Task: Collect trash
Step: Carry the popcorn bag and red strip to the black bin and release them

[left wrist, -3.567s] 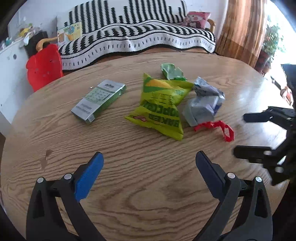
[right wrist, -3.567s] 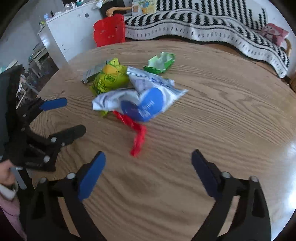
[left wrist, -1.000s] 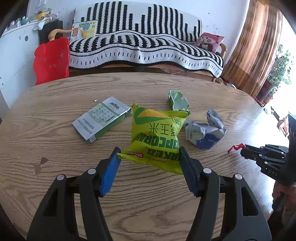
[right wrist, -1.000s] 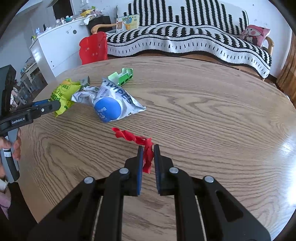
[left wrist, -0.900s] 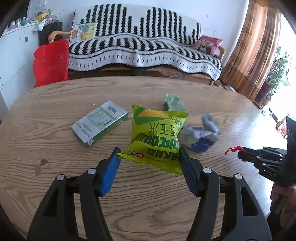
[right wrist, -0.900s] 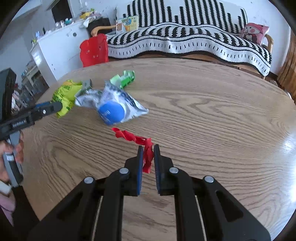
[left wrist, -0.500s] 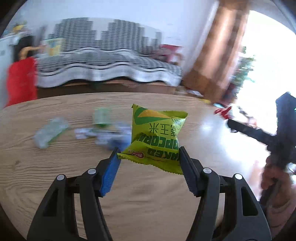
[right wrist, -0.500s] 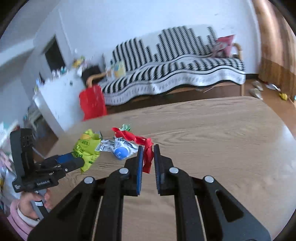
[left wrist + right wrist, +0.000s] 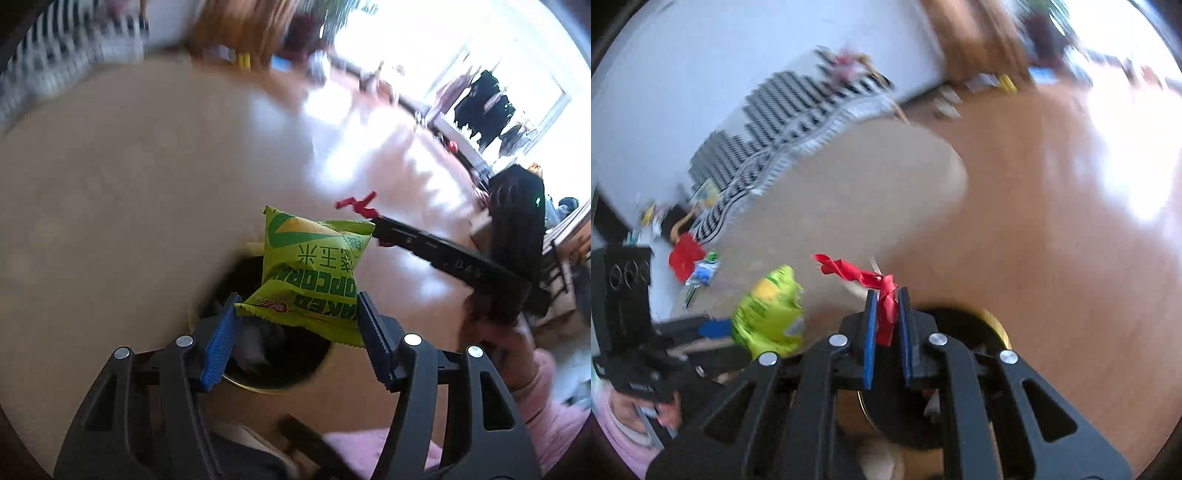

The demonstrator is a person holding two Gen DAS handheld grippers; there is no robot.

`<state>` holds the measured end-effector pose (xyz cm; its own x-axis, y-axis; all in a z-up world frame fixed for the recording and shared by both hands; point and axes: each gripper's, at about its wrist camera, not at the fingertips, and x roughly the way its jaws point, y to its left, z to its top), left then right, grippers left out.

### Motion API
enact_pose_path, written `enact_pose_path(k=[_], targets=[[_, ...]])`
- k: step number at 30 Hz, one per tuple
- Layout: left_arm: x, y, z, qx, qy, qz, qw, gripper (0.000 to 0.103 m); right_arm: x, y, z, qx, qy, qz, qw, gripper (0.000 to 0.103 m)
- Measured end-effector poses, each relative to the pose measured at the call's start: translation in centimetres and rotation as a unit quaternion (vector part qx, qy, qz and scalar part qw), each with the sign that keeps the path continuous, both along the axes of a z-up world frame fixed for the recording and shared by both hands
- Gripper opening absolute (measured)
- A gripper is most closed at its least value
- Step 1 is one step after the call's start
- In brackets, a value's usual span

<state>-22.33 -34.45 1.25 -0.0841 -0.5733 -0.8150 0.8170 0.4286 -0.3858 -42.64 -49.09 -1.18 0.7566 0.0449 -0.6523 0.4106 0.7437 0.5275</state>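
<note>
1. The left tongs (image 9: 297, 332) stand partly open, their pads pinching the lower edge of the green popcorn bag (image 9: 314, 273) from both sides.
2. The bag hangs in the air above the dark, yellow-rimmed trash bin (image 9: 273, 384) on the floor.
3. The right tongs (image 9: 886, 332) are nearly closed, clamping the red wrapper strip (image 9: 864, 277), which also sits over the bin.
4. More litter (image 9: 701, 273) lies well apart on the wooden surface (image 9: 857, 177), too blurred to tell more.
</note>
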Motion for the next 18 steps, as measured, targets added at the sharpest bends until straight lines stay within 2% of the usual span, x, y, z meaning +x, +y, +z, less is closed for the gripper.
enact_pose_path(k=[1, 3, 4, 7, 10, 15, 16, 17, 18], targets=[[-0.3, -0.8, -2.1, 0.024, 0.016, -0.005, 0.9996, 0.051, -0.6, -0.1, -1.6, 0.022, 0.003, -0.003, 1.000, 0.012], [-0.5, -1.4, -3.6, 0.051, 0.023, -0.009, 0.9984, 0.051, -1.1, -0.2, -4.0, 0.041, 0.012, -0.002, 0.999, 0.012], [-0.6, -1.7, -3.3, 0.047, 0.016, -0.013, 0.9987, 0.051, -1.1, -0.1, -4.5, 0.047, 0.012, 0.002, 0.999, 0.012], [-0.9, -2.3, -2.8, 0.048, -0.015, -0.015, 0.9986, 0.051, -1.0, -0.3, -4.9, 0.051, 0.009, 0.006, 0.999, 0.012], [-0.8, -2.2, -3.6, 0.056, -0.003, -0.009, 0.9984, 0.051, -1.0, -0.6, -4.7, 0.050, 0.004, 0.005, 0.999, 0.012], [-0.6, -1.8, -3.4, 0.050, -0.007, -0.005, 0.9987, 0.052, -0.5, -0.8, -4.8, 0.065, 0.001, 0.003, 0.998, 0.012], [-0.5, -1.7, -2.9, 0.042, -0.007, -0.008, 0.9991, 0.055, -0.4, -1.2, -4.8, 0.074, -0.004, 0.002, 0.997, 0.012], [-1.2, -1.9, -2.4, 0.032, -0.010, -0.014, 0.9993, 0.065, -0.4, -1.4, -4.8, 0.085, -0.009, 0.000, 0.996, 0.014], [-2.1, -1.9, -2.0, 0.032, -0.021, -0.017, 0.9991, 0.074, -0.6, -1.6, -4.7, 0.095, -0.012, -0.006, 0.995, 0.021]])
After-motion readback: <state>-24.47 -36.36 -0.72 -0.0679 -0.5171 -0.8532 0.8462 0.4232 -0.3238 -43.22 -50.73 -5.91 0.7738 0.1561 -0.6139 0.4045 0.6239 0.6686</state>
